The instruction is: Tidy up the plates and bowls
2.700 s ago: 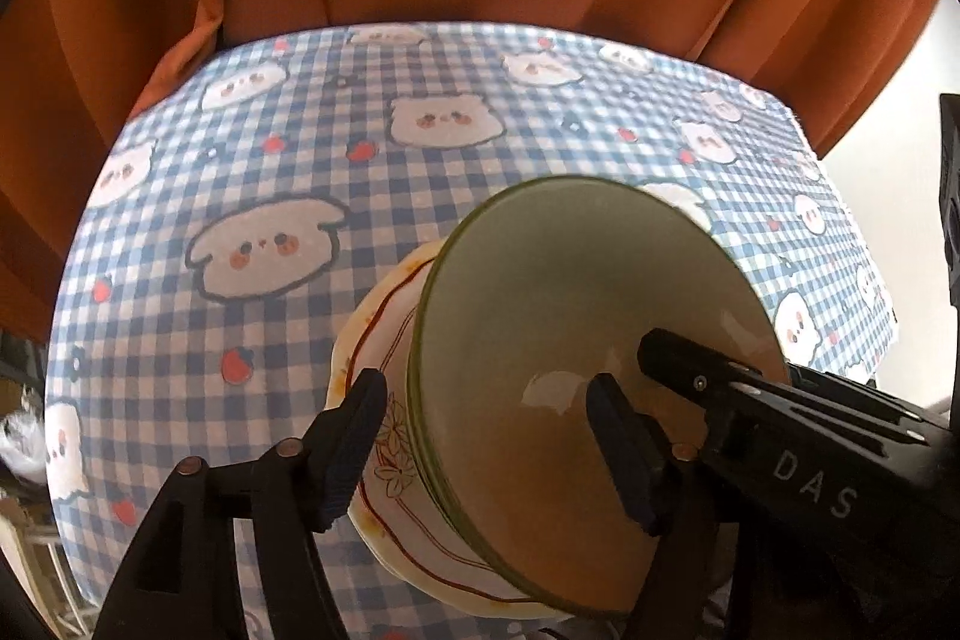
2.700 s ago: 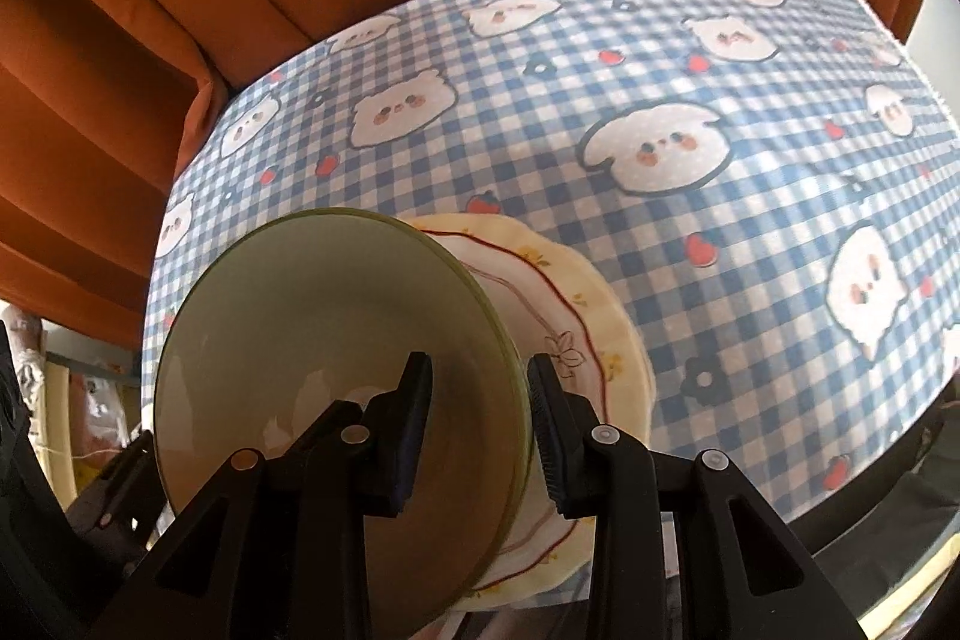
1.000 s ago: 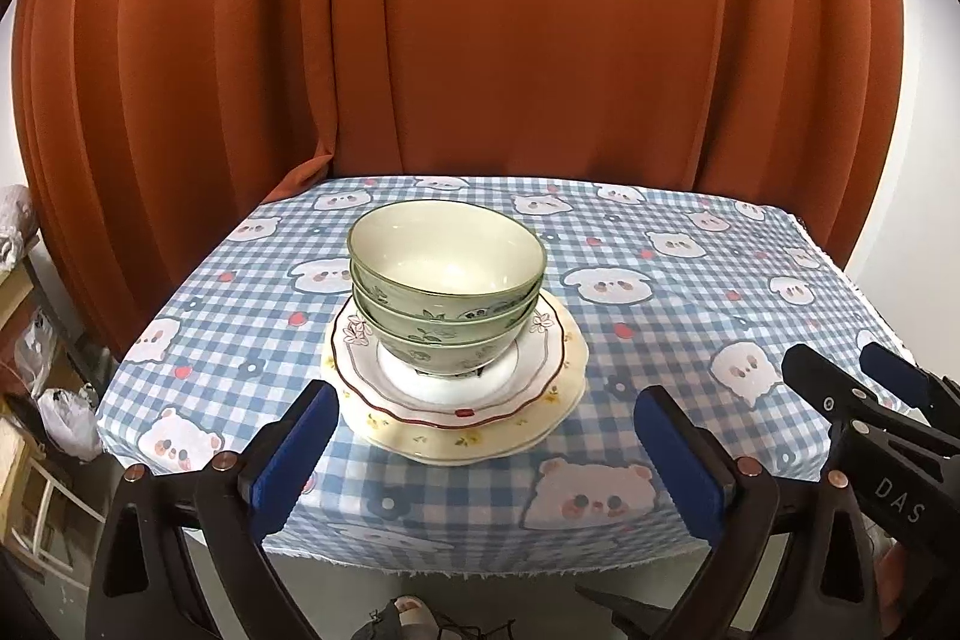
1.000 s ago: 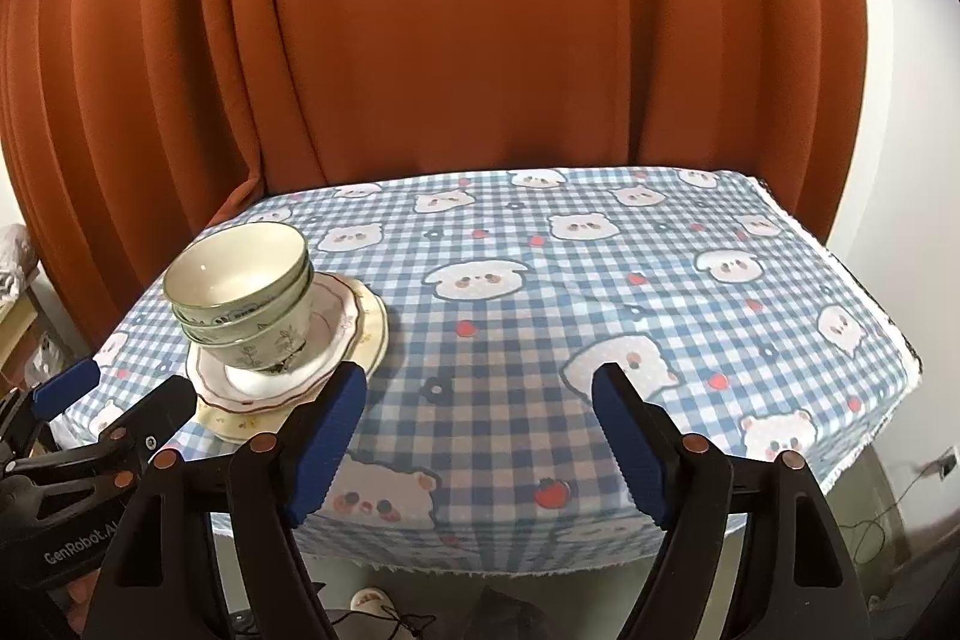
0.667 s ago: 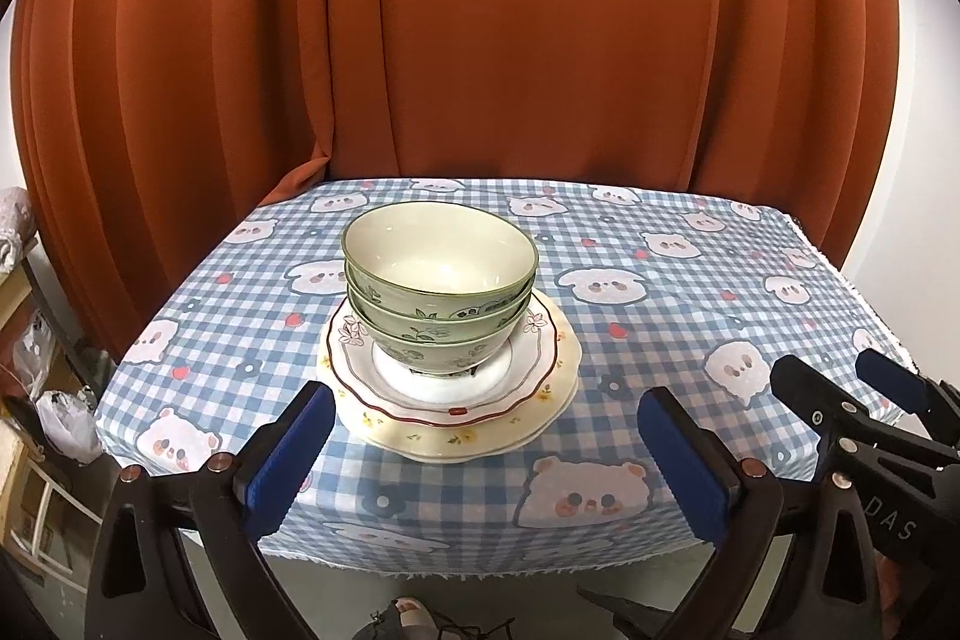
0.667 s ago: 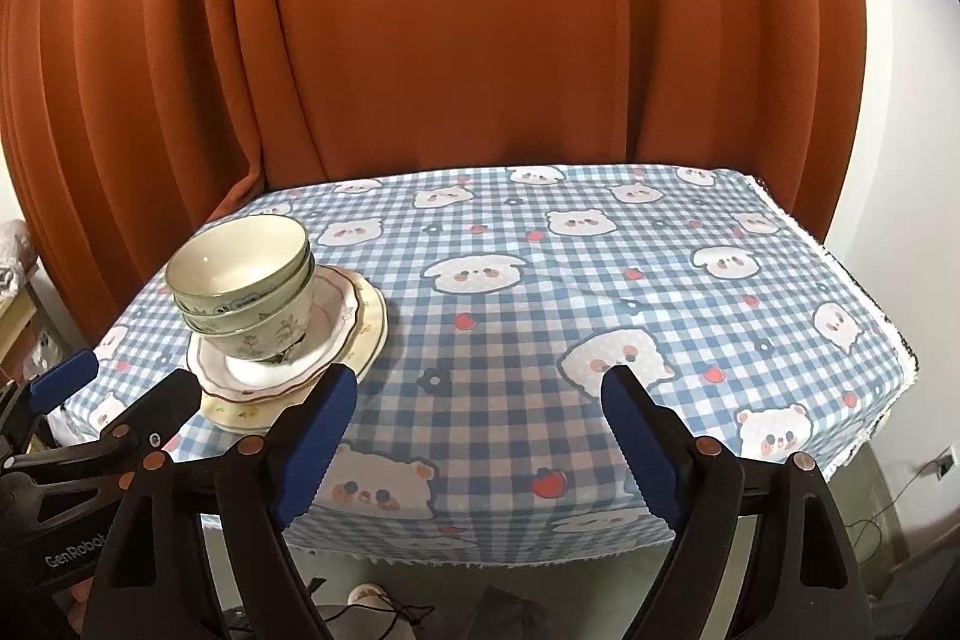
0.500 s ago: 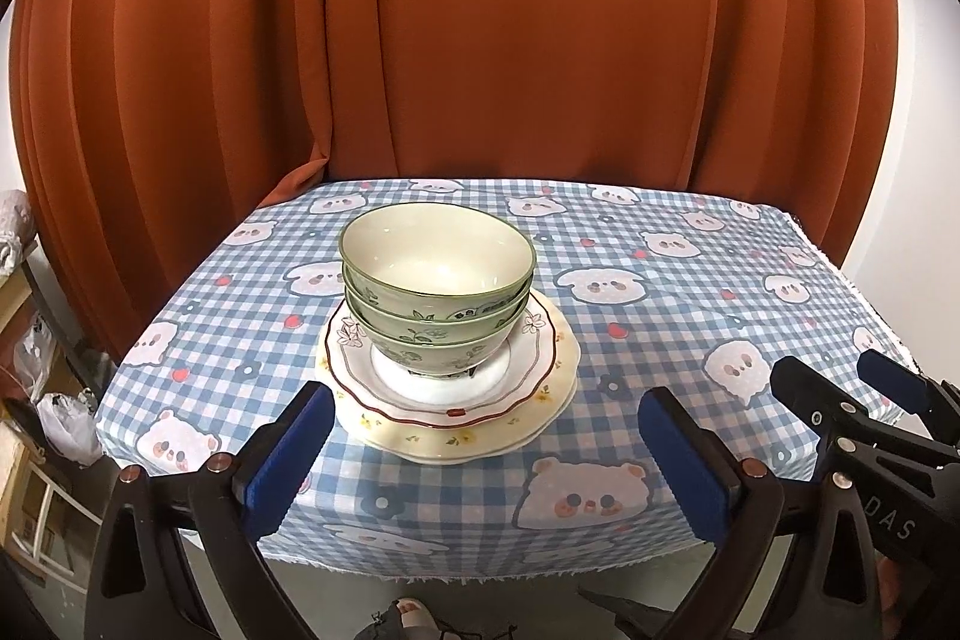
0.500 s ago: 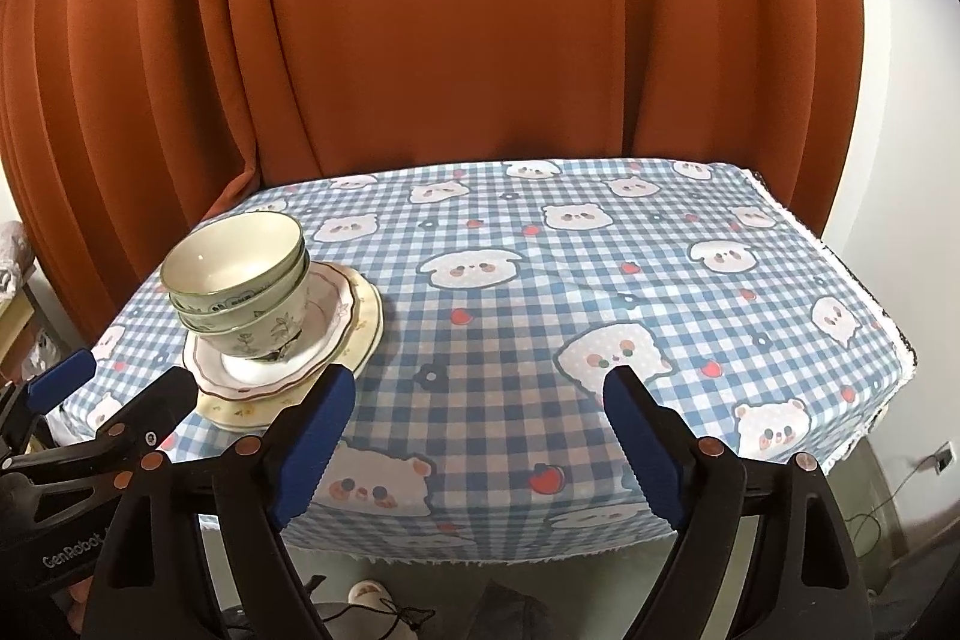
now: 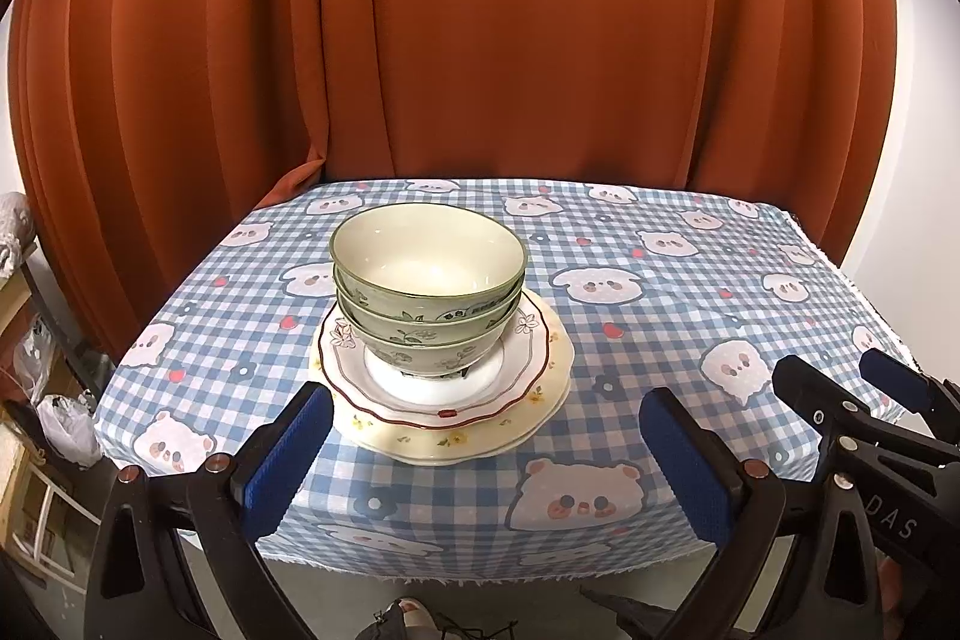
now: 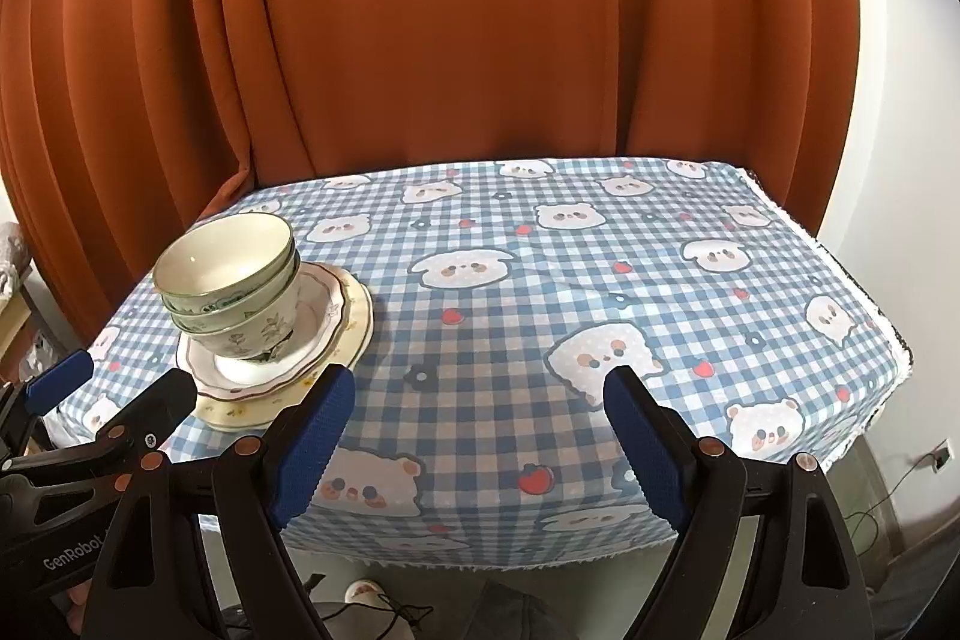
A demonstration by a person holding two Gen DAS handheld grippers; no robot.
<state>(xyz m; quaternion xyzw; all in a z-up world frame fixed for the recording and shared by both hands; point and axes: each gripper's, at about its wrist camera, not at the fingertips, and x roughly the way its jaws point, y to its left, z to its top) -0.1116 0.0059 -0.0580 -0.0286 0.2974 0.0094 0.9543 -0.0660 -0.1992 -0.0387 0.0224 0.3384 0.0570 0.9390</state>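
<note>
Three green-rimmed floral bowls [image 9: 429, 280] sit nested on two stacked scalloped plates [image 9: 444, 427], on the near left part of the table. In the right wrist view the bowls [image 10: 228, 274] and plates [image 10: 354, 316] stand at the left. My left gripper [image 9: 483, 400] is open, held back in front of the table's near edge, facing the stack without touching it. To the right of the stack my right gripper [image 10: 480, 376] is also open and holds nothing. Each view catches the other gripper at its edge, the right gripper [image 9: 831, 370] and the left gripper [image 10: 129, 376].
A blue checked cloth with bear prints [image 9: 660, 292] covers the table. An orange curtain [image 9: 480, 40] hangs close behind it and a white wall [image 10: 888, 160] stands to the right. Bags and shelving [image 9: 60, 424] crowd the floor at left. A slippered foot [image 9: 414, 610] shows below.
Both grippers have let go of the top bowl, opened wide and drawn back from the table; the bowl now rests on the stack. Within the last second almost nothing moved.
</note>
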